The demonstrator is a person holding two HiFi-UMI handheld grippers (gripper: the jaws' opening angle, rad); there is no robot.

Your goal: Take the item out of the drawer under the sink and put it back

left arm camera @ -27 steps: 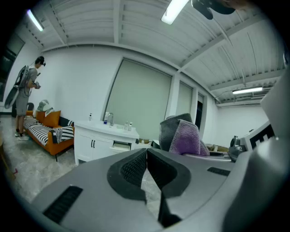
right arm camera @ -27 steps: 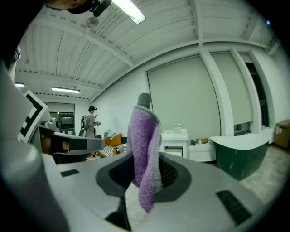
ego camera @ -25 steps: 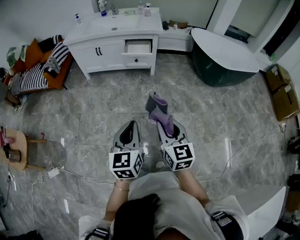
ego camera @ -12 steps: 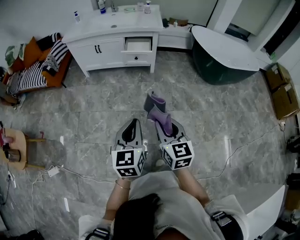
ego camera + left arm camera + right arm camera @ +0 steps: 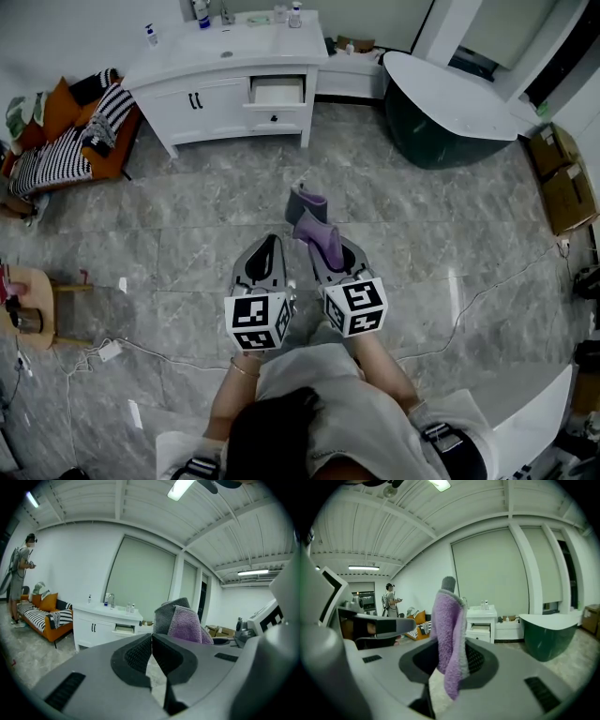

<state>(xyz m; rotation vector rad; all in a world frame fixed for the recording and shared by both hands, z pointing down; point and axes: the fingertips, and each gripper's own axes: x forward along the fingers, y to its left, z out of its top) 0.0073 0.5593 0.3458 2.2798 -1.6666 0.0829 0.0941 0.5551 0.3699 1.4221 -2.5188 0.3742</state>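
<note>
Towel (image 5: 319, 234): purple and grey, folded, standing up out of the right gripper, over the marble floor near the person and well apart from the vanity.
Stool (image 5: 33, 292): small wooden one at the far left, cut off by the frame edge; the things on it are too small to name.
Sofa (image 5: 86, 141): orange, with striped cushions, just left of the vanity.
Power strip (image 5: 109, 350): white, on the floor left of the grippers, with a thin cable trailing from it.
Vanity (image 5: 216, 105): white cabinet against the far wall, with bottles and a tap on top.
Drawer (image 5: 277, 91): top right of the vanity, pulled open; its inside looks pale, and whether anything lies in it cannot be told.
Floor (image 5: 234, 202): grey marble, all that lies between the grippers and the drawer.
Left gripper (image 5: 151, 637): jaws pressed together with nothing between them; level with the right one and just beside it.
Right gripper (image 5: 450, 645): jaws clamped on the towel, which hides the fingertips in the head view.
Bathtub (image 5: 441, 122): dark green with a white rim, far right of the vanity.
Cardboard boxes (image 5: 561, 178): stacked at the right edge.
Bystander (image 5: 21, 571): stands far left by the sofa, small and indistinct.
</note>
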